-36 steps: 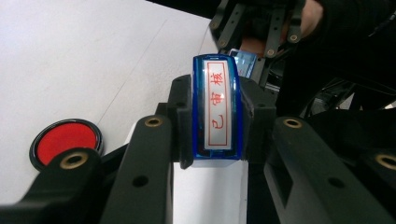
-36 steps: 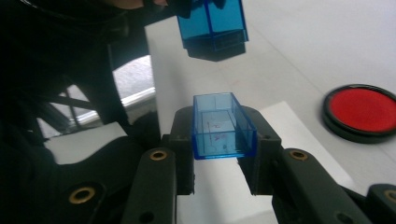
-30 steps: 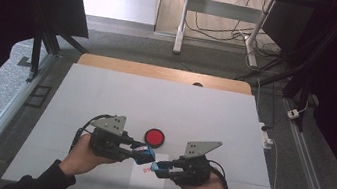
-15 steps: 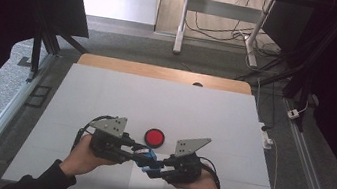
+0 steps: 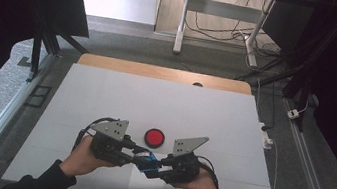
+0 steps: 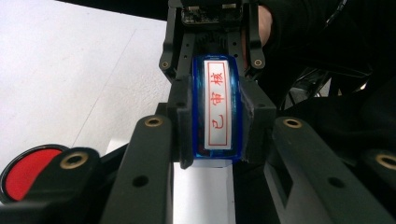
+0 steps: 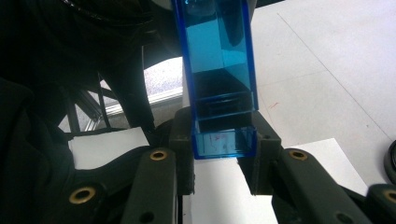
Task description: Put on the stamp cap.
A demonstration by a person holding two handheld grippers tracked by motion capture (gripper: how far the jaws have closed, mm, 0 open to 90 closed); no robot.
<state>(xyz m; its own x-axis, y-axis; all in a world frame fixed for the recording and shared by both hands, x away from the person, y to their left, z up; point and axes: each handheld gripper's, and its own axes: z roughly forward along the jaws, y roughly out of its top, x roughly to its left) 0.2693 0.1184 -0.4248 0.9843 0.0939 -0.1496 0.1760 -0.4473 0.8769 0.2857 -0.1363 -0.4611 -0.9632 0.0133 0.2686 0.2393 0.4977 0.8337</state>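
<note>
Both grippers clamp one blue translucent stamp [image 5: 147, 161] between them, held just above the white paper sheet [image 5: 143, 184] at the near edge of the table [image 5: 105, 95]. The left gripper [image 5: 135, 154] and right gripper [image 5: 160, 165] point at each other, tips nearly meeting, each closed tight on one end of the stamp. In the left gripper view the stamp's body sits squarely between the two black pads [image 6: 183, 116], its white label with red characters facing the camera, pads pressing its two long sides. In the right gripper view the pads grip the lower clear-blue section, probably the cap, though the seam is hard to read through the tinted plastic. Step in hand looks like uncapping the stamp: one end held steady, the other ready to be drawn off. Next move calls for a straight pull apart along the stamp's long axis, both grips kept firm, no twist that would make the pads slip. Red ink pad [image 5: 154, 137] lies open on the table just beyond the grippers, apart from them; the paper is right underneath for stamping afterwards.
</note>
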